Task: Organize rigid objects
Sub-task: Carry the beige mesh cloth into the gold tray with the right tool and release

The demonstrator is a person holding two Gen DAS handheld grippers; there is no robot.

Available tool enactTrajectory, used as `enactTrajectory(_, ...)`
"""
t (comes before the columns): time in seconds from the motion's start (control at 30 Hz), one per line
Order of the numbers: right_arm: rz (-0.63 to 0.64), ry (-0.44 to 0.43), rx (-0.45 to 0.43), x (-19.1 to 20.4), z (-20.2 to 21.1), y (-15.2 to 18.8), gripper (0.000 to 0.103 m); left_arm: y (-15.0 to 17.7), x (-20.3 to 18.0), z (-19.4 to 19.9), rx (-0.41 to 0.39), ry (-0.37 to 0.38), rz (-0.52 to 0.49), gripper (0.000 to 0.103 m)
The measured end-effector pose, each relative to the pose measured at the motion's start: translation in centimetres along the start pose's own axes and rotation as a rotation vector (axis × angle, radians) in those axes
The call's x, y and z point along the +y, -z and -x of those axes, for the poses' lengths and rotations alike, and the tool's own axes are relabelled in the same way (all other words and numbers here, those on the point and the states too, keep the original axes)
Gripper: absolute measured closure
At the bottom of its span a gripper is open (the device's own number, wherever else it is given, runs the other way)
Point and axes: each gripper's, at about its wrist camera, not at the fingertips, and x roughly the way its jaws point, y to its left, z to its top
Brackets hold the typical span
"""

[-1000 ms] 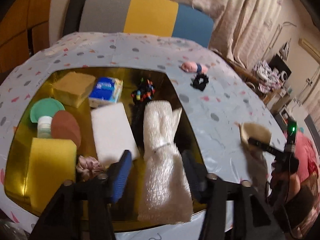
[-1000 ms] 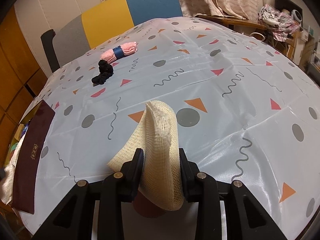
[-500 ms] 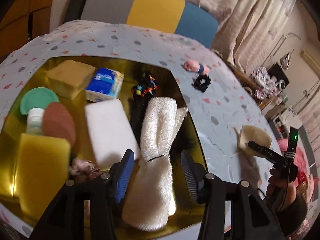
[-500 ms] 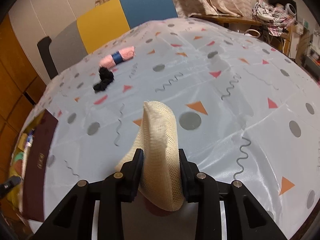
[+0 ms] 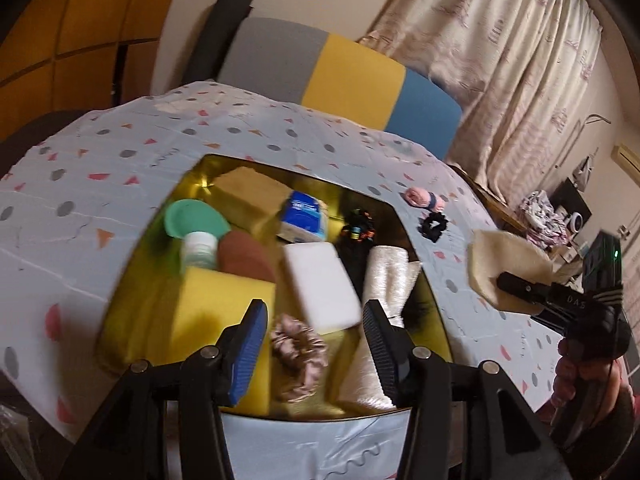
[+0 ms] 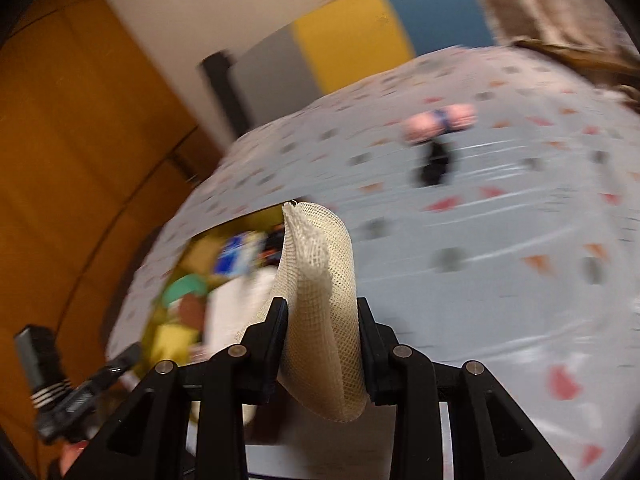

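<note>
Past your left gripper's [image 5: 314,344] spread, empty fingers sits the gold tray [image 5: 132,280] on the counter [image 5: 80,184]. In it: yellow sponge [image 5: 216,304] by the left finger, white foam block [image 5: 320,280] and pink scrunchie [image 5: 298,350] between the fingers, white towel roll [image 5: 386,276] by the right finger; farther out a brown sponge [image 5: 244,260], green lid [image 5: 192,218], tissue pack [image 5: 304,218]. Your right gripper [image 6: 322,346] pinches the mesh sponge [image 6: 320,280], raised off the patterned cloth. Beyond it a pink roll [image 6: 440,120] and black scrunchie [image 6: 434,162], blurred. Striped chair [image 5: 340,68], curtains [image 5: 500,60] behind.
</note>
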Motion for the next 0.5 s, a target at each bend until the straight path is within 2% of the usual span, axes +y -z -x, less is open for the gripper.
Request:
enactTrajectory(0.07,0.037,-0.039,0.039,2.6,-1.9,0.1,0.069,0.2,0.5,0.3,0.002,-0.016,0.014,0.053)
enactTrajectory(0.13,0.080,-0.053,0.070,5.1,-3.7,0.3,0.068,0.2,0.8,0.0,0.054,-0.056,0.047,0.053)
enactTrajectory(0.17,0.099,-0.064,0.081,6.3,-4.7,0.5,0.068,0.3,1.0,0.0,0.065,-0.051,0.055,0.053)
enactTrajectory(0.23,0.122,-0.079,0.106,8.3,-6.6,0.9,0.067,0.4,1.2,0.4,0.050,-0.048,0.053,0.053)
enactTrajectory(0.4,0.164,-0.082,0.146,11.1,-10.0,1.5,0.062,0.1,2.2,2.1,-0.023,-0.106,0.074,0.053)
enactTrajectory(0.5,0.194,-0.064,0.164,12.2,-12.0,1.7,0.037,-0.3,2.8,2.6,-0.043,-0.142,0.088,0.053)
